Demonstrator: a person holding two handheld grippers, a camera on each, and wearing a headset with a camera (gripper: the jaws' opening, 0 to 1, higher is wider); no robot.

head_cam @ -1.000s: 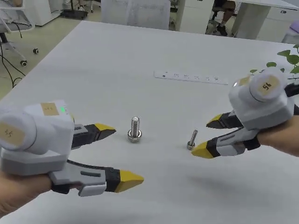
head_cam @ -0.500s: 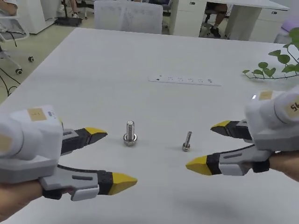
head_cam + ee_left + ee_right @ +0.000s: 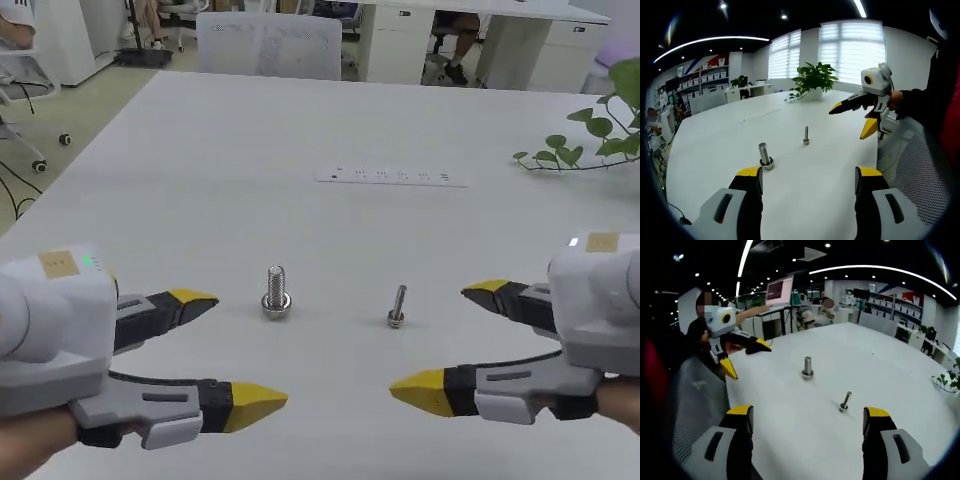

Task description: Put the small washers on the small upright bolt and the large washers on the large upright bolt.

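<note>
The large upright bolt (image 3: 277, 291) stands near the middle of the white table (image 3: 330, 120), with washers stacked round its base. The small upright bolt (image 3: 397, 305) stands to its right, slightly tilted, with washers at its foot. My left gripper (image 3: 226, 352) hovers open at the near left, nothing between its yellow-tipped fingers. My right gripper (image 3: 452, 340) hovers open at the near right, also holding nothing. In the left gripper view the large bolt (image 3: 764, 155) is nearer and the small bolt (image 3: 806, 135) farther. In the right gripper view the small bolt (image 3: 845, 401) is nearer than the large bolt (image 3: 807, 367).
A white power strip (image 3: 390, 177) lies across the table beyond the bolts. A green plant (image 3: 590, 140) stands at the far right edge. Chairs and desks stand past the far table edge.
Both grippers have drawn back toward me and apart, away from the bolts, staying open. The head camera has tilted, so the bolts sit lower in the picture.
</note>
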